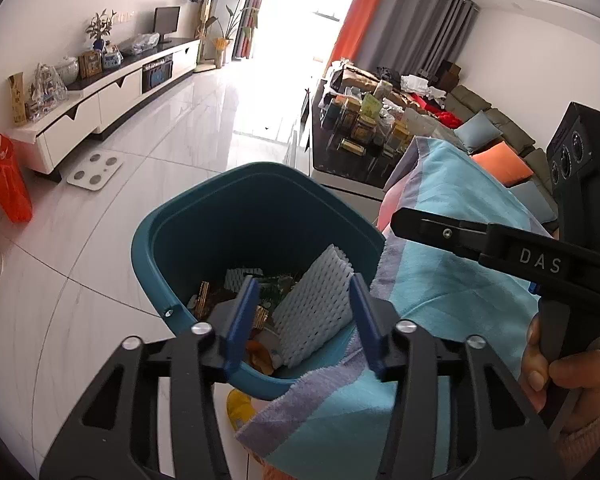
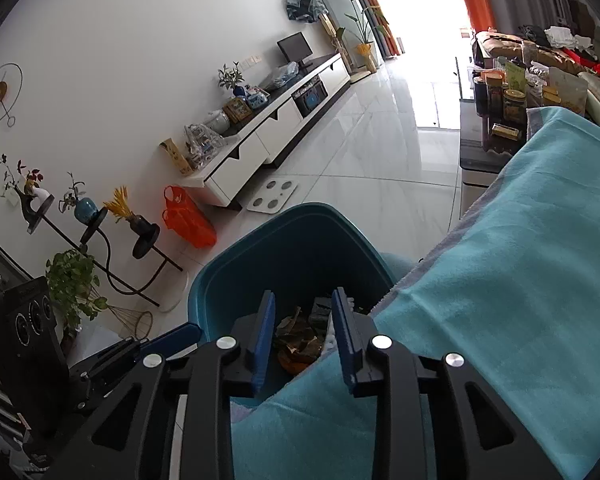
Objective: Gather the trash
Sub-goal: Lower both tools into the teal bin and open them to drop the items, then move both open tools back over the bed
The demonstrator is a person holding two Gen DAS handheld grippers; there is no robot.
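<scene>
A teal trash bin (image 1: 204, 216) stands on the white floor beside a table covered with a turquoise cloth (image 1: 460, 240). Inside it lie a white foam net sleeve (image 1: 316, 308), brown scraps and wrappers. My left gripper (image 1: 304, 308) is open and empty, right above the bin's near rim. My right gripper (image 2: 304, 324) is open and empty too, above the same bin (image 2: 292, 248), over the brown trash (image 2: 300, 340). The right gripper's body (image 1: 500, 248) shows at the right of the left wrist view.
The cloth (image 2: 520, 260) overlaps the bin's right rim. A white TV cabinet (image 1: 112, 96) runs along the far wall, with an orange bag (image 1: 8, 184) and a bathroom scale (image 1: 96, 170) on the floor. A cluttered dark coffee table (image 1: 360, 132) and a sofa stand behind.
</scene>
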